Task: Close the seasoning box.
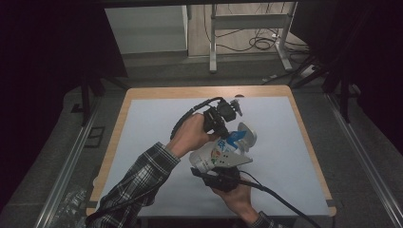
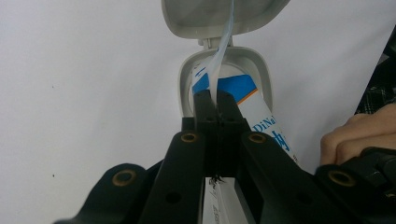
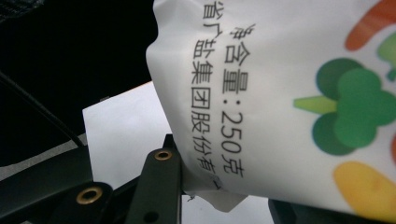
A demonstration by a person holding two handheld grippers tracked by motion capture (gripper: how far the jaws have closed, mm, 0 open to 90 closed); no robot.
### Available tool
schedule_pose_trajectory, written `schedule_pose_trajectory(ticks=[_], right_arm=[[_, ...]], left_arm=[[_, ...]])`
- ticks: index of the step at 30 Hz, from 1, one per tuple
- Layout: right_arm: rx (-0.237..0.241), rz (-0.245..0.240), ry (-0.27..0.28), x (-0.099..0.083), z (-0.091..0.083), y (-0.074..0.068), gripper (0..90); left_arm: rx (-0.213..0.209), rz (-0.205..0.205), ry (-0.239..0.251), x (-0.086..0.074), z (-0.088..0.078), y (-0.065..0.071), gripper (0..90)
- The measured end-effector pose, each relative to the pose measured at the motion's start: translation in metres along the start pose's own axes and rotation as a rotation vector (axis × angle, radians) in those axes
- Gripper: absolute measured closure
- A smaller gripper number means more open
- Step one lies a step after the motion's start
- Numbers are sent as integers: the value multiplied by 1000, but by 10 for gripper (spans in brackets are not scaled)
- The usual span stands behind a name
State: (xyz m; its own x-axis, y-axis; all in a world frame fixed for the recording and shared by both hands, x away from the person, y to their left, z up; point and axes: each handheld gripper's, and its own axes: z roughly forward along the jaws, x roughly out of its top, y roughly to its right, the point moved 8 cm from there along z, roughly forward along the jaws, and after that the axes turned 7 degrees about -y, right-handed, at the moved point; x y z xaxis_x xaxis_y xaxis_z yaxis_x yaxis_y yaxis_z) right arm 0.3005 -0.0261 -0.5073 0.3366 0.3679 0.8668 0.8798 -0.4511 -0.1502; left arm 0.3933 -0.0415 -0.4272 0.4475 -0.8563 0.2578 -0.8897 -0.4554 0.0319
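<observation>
The left gripper point(image 2: 215, 105) has its jaws squeezed all the way together on a thin white strip point(image 2: 219, 56) that comes up out of the pack's mouth. The strip is pinched tight between the two black tips. The right gripper point(image 1: 219, 176) has its jaws partly open around the bottom end of the pack point(image 1: 219, 154), and they hold it there. The pack is a soft white bag with blue on it and bright fruit pictures. It has a hard grey flip lid point(image 2: 219, 16), and the lid stands open.

The pack is up in the air over the near middle of the counter point(image 1: 142, 142), a bit toward the right edge.

I think the bag is light and squishy, so it will bend and slip if you grab it too softly. The strip looks thin and could tear if pulled fast. The best places to hold are the bottom end of the bag and the strip close to the mouth.

The left hand point(image 1: 190, 135) reaches in from the near left corner, with its gripper pointing down at the lid end. The right hand point(image 1: 237, 197) comes up from the near edge, under the pack.
</observation>
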Motion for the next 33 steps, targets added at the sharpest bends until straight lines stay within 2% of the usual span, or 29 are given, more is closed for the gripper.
schedule_pose_trajectory(ticks=[33], right_arm=[[-2, -3, 10, 4, -1, 2, 713]], left_arm=[[-19, -8, -38, 4, -3, -2, 900]])
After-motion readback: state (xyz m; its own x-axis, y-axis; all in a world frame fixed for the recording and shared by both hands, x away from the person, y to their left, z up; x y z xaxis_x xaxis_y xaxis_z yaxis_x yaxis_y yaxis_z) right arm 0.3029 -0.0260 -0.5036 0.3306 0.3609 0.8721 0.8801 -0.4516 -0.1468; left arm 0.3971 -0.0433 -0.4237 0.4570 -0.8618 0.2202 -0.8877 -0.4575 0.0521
